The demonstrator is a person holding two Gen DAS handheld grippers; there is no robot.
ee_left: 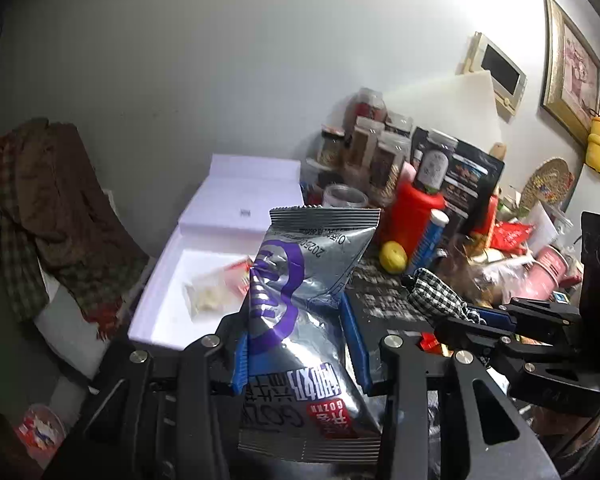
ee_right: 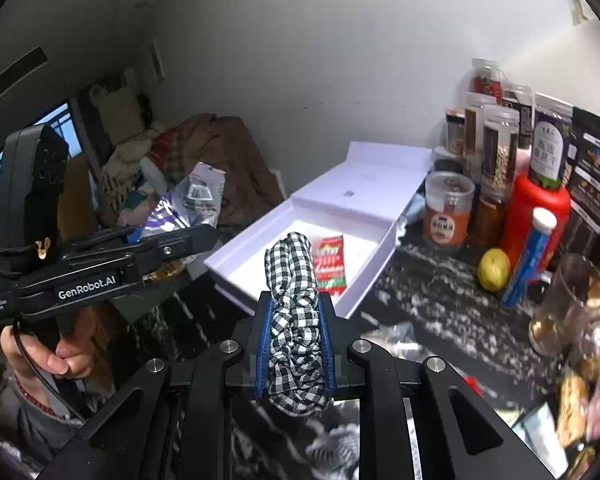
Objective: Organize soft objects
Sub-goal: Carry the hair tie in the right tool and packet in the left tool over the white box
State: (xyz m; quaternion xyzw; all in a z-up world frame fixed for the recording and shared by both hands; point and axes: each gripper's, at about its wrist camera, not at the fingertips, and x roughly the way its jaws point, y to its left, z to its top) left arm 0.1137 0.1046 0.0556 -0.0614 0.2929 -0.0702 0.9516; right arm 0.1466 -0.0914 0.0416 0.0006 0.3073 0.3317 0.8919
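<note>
A silver pouch (ee_left: 300,304) with a purple mark stood crumpled and upright, its sealed top edge uppermost. A black-and-white checked cloth (ee_right: 294,312), twisted into a bunched roll, pointed toward an open white box (ee_right: 384,240) holding a red packet (ee_right: 331,264).

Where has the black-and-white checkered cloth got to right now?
The checkered cloth is clamped in the right hand-held gripper, raised in front of the open white box.
</note>
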